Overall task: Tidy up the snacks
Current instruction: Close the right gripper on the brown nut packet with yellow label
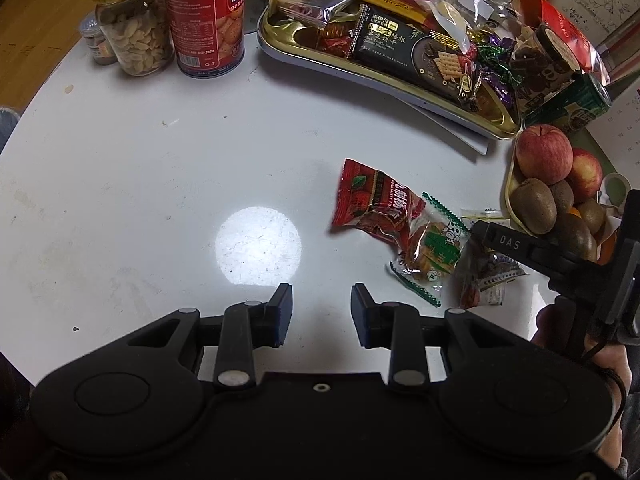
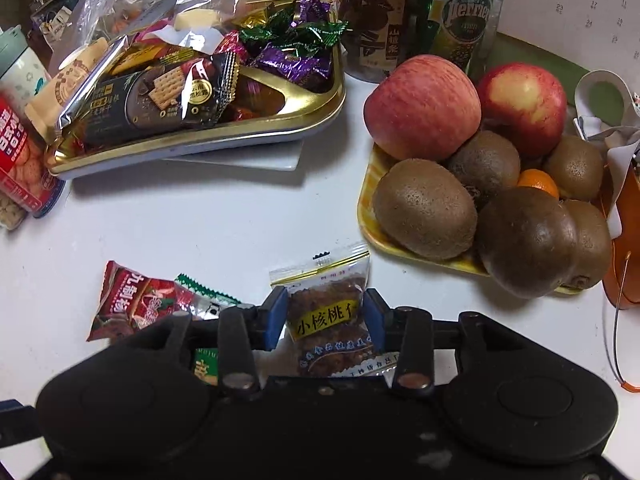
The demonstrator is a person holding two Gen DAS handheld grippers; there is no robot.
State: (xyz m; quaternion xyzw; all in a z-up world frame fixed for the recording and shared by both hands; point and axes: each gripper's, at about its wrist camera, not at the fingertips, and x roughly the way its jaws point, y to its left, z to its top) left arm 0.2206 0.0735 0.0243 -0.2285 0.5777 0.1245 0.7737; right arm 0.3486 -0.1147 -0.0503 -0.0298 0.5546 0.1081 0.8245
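While the left gripper idles, fingers apart and empty, the right gripper brackets the walnut packet on the table; next, carry to the gold tray at eleven o'clock.

Home setting, looks like a living or dining area. White round tabletop crowded with household food: gold snack tray heaped with wrapped sweets, jar of peanuts, red biscuit tin, yellow fruit plate with apples and kiwis, Perrier can. Wall calendar behind, wood floor at the edge.
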